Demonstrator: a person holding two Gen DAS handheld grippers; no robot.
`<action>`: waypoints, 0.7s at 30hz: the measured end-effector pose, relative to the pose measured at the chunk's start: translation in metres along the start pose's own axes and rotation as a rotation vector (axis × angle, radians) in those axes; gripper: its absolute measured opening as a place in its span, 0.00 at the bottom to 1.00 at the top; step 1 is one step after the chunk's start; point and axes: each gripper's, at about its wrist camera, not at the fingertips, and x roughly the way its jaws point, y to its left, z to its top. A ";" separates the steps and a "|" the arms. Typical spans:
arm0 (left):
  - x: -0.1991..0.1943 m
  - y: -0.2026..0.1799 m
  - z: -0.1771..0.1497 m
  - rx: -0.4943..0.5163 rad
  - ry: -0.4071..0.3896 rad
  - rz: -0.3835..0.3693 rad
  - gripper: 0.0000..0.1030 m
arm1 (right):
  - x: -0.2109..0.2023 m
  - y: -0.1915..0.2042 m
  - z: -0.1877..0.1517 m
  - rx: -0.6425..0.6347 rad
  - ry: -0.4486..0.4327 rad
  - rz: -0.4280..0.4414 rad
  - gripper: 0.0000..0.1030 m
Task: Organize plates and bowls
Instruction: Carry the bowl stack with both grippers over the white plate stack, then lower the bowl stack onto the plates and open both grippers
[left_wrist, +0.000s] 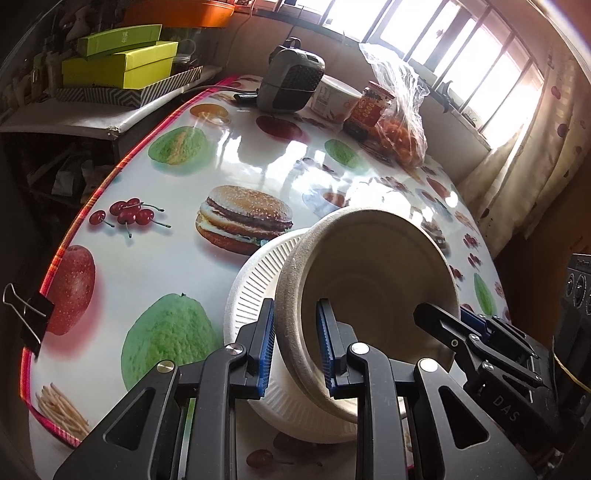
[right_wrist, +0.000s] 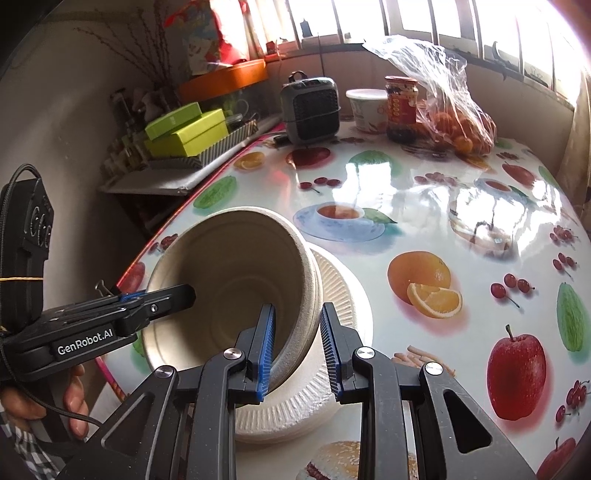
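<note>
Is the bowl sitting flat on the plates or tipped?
Tipped. The bowl leans with its mouth toward both cameras, gripped at opposite rim sides, lower edge over the white plates.

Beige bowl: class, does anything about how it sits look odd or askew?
Yes. The beige bowl is tipped steeply over the white plates, pinched at opposite rim sides by the left gripper and right gripper.

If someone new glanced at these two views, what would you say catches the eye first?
First, the beige bowl, tipped on its side over the white ribbed plates at the table's near edge, with the left gripper and right gripper each clamped on its rim from opposite sides. Next, the glossy fruit-and-burger tablecloth, and the bag of oranges by the window.
</note>
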 end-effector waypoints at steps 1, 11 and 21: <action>0.000 0.000 0.000 0.003 0.000 0.001 0.22 | 0.000 0.000 0.000 0.000 0.000 -0.002 0.24; 0.002 -0.003 0.001 0.012 0.002 0.010 0.31 | 0.003 -0.002 -0.001 0.006 0.004 -0.007 0.24; 0.005 -0.004 0.002 0.017 0.002 0.015 0.34 | 0.003 -0.007 -0.002 0.018 -0.002 -0.015 0.29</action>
